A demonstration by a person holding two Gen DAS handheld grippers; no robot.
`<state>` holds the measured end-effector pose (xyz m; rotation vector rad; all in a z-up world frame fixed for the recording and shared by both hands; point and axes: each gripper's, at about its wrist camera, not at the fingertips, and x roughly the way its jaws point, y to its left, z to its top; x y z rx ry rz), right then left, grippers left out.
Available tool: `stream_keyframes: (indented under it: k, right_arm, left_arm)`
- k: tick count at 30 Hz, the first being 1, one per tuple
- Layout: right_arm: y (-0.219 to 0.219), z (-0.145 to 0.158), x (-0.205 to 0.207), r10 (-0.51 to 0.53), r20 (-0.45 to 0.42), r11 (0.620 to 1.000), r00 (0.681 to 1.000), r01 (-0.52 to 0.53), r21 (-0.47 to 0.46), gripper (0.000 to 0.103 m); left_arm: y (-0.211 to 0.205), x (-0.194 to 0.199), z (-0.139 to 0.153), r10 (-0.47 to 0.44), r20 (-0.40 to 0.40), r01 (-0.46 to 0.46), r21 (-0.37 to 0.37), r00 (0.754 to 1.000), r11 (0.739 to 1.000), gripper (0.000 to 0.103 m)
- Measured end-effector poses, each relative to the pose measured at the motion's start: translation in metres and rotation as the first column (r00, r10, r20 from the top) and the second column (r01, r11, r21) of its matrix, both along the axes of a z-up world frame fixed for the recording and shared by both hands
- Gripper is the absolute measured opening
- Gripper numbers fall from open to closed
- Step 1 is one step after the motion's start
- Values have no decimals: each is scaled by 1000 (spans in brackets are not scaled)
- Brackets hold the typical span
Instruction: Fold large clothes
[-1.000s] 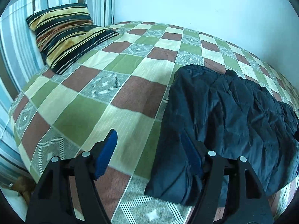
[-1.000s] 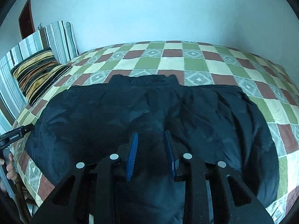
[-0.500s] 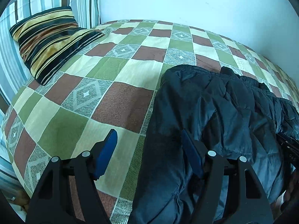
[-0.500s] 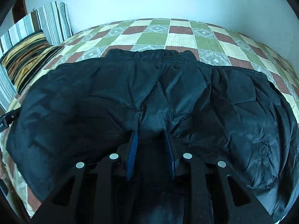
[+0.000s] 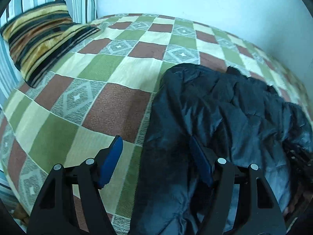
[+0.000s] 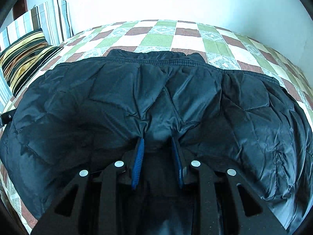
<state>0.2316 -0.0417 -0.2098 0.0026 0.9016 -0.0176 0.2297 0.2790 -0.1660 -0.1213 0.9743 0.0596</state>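
A dark navy quilted jacket point(image 6: 156, 101) lies spread on the checkered bed cover point(image 6: 160, 37), collar toward the far wall. My right gripper point(image 6: 157, 143) is shut on a bunch of the jacket's fabric at its near middle; the cloth puckers between the blue pads. In the left wrist view the jacket point(image 5: 225, 113) fills the right half. My left gripper point(image 5: 156, 146) is open, low over the jacket's left edge, with one finger over the bed cover and the other over the fabric.
A striped black-and-gold pillow point(image 5: 39, 39) lies at the head of the bed, against a striped cushion point(image 6: 52, 17). A white wall point(image 5: 195, 0) runs along the far side. The bed's near edge drops off at the lower left point(image 5: 11, 192).
Both grippers have moved lower and closer to the jacket. The right gripper's pads now pinch a fold of fabric. The left gripper stays open and has shifted toward the jacket's left edge.
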Motion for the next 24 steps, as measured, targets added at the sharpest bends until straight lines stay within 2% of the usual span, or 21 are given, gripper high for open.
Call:
stream_keyframes:
  k: [2, 5, 11, 15, 16, 17, 19, 21, 23, 24]
  right_arm:
    - [0, 0, -1, 1, 6, 1000, 1000, -1, -5, 29]
    - [2, -1, -1, 0, 11, 1000, 1000, 1, -9, 29]
    - [3, -1, -3, 0, 19, 1000, 1000, 1, -15, 29]
    - [4, -1, -4, 3, 30, 1000, 1000, -3, -25, 28]
    - [4, -1, -4, 3, 31, 1000, 1000, -2, -25, 28]
    - [4, -2, -4, 2, 32, 1000, 999, -1, -27, 29]
    - [5, -2, -4, 1, 36, 999, 999, 0, -34, 29]
    - [5, -2, -4, 0, 39, 999, 999, 1, -37, 29]
    - [6, -2, -4, 1, 38, 999, 999, 1, -35, 29]
    - [5, -2, -5, 1, 38, 999, 999, 0, -35, 29]
  left_arm:
    - [-1, 1, -1, -34, -13, 34, -28, 999, 999, 71]
    - [-5, 7, -10, -74, -53, 74, -1, 996, 997, 73]
    - [-6, 13, -27, -75, -91, 75, 0, 993, 997, 78]
    - [4, 3, -13, -11, -58, 6, -94, 998, 996, 78]
    - [3, 0, -7, -6, -36, 2, -91, 999, 996, 78]
    - [0, -3, 2, 3, -6, -3, -53, 1000, 999, 78]
    - [-4, -2, 5, -13, 0, 13, -30, 1000, 999, 78]
    - [-8, 6, -8, -44, -62, 41, -56, 997, 998, 78]
    - [-14, 13, -28, -73, -130, 68, -45, 989, 997, 79]
    - [-15, 15, -35, -71, -145, 67, -32, 987, 997, 86]
